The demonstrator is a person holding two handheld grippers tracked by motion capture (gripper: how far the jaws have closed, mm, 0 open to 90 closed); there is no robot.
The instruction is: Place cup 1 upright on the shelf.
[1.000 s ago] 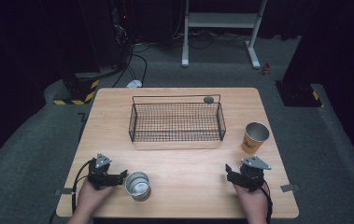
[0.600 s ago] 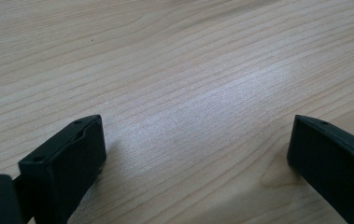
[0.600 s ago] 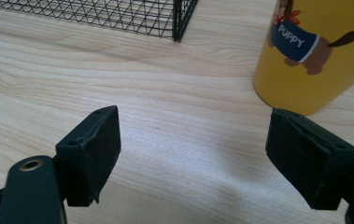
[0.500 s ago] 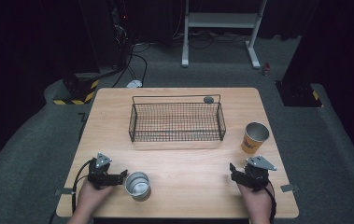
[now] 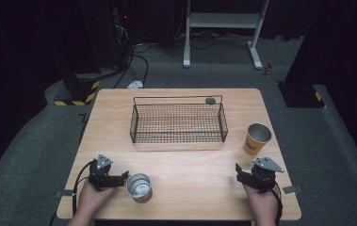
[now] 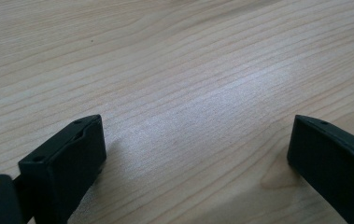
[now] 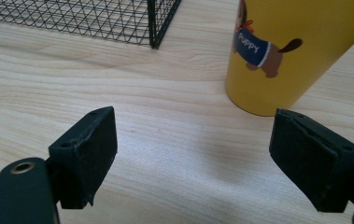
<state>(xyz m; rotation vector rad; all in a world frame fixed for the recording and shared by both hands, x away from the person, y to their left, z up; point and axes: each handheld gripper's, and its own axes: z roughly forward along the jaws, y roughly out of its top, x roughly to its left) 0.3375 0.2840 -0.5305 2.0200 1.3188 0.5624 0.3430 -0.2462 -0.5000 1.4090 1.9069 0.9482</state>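
A silver metal cup (image 5: 138,187) stands open side up near the table's front left. My left gripper (image 5: 121,178) lies just left of it, jaws open and pointing at its wall; in the left gripper view the left gripper (image 6: 195,154) has bare wood between its jaws. A yellow paper cup (image 5: 256,138) with a cartoon dog stands at the right. My right gripper (image 5: 247,173) rests in front of it, open and apart from it. The right gripper view shows the right gripper (image 7: 193,154) with nothing between its jaws and the yellow cup (image 7: 300,51) ahead to the right.
A black wire basket (image 5: 178,123) sits at the table's middle back, with its corner (image 7: 158,23) ahead of my right gripper. A small dark round object (image 5: 210,100) lies behind the basket. The wooden table (image 5: 190,165) ends close behind both hands.
My right gripper has shifted slightly to the right. The left gripper and both cups have stayed where they were.
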